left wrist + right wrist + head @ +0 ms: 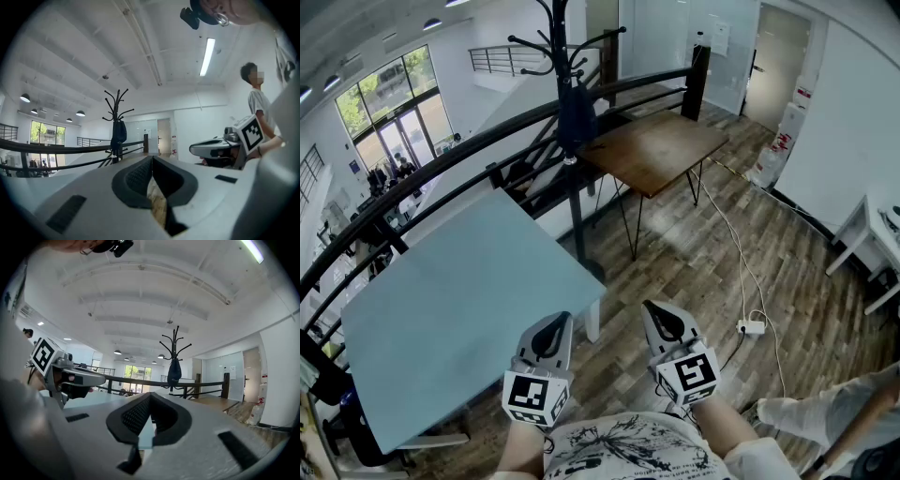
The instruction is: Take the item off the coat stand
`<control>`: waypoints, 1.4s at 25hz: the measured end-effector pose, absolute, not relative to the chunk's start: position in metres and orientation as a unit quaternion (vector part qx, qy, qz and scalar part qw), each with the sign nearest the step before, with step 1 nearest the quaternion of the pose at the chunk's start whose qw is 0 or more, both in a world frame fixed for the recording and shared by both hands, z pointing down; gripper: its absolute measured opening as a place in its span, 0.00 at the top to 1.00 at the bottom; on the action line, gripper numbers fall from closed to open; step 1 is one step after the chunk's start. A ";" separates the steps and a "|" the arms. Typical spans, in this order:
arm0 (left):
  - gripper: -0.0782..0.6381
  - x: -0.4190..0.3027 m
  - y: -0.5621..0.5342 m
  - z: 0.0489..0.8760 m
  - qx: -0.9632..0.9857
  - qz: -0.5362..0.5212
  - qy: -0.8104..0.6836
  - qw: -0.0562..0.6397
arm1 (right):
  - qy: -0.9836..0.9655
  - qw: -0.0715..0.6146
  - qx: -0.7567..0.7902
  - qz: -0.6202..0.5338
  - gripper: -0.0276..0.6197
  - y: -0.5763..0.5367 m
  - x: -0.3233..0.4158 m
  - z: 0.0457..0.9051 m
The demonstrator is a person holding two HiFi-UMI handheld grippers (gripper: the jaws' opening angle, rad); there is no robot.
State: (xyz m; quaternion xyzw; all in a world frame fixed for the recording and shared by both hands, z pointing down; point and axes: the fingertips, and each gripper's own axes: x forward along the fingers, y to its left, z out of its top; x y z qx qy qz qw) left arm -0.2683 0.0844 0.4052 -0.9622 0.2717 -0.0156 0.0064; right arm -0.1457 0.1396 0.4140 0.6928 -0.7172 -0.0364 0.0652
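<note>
A black coat stand (562,66) rises by the railing at the far side of the room. A dark blue bag-like item (577,112) hangs from it. My left gripper (553,324) and right gripper (660,313) are side by side low in the head view, well short of the stand, both level and shut with nothing between their jaws. The left gripper view has the stand (116,105) and hanging item (118,132) far ahead above the closed jaws (152,160). In the right gripper view the item (174,370) hangs beyond the closed jaws (151,398).
A light blue table (441,319) stands just ahead on the left. A brown wooden table (661,145) sits to the right of the stand. A black railing (441,159) runs behind both. A cable with a power strip (752,327) lies on the wood floor. Another person (834,412) is at the lower right.
</note>
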 end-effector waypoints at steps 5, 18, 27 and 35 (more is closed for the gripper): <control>0.88 -0.268 0.080 0.407 -0.963 -0.013 0.268 0.012 | -0.716 0.066 0.693 -0.038 0.97 0.134 -0.146 0.414; 0.88 -0.265 0.071 0.412 -0.962 -0.015 0.272 -0.004 | -0.717 0.049 0.695 -0.034 0.97 0.129 -0.140 0.417; 0.88 -0.209 0.042 0.430 -0.956 -0.026 0.291 -0.006 | -0.736 0.044 0.675 -0.031 0.97 0.091 -0.083 0.429; 0.88 -0.124 -0.014 0.432 -0.928 -0.026 0.371 0.002 | -0.785 0.041 0.616 -0.044 0.97 0.013 0.012 0.427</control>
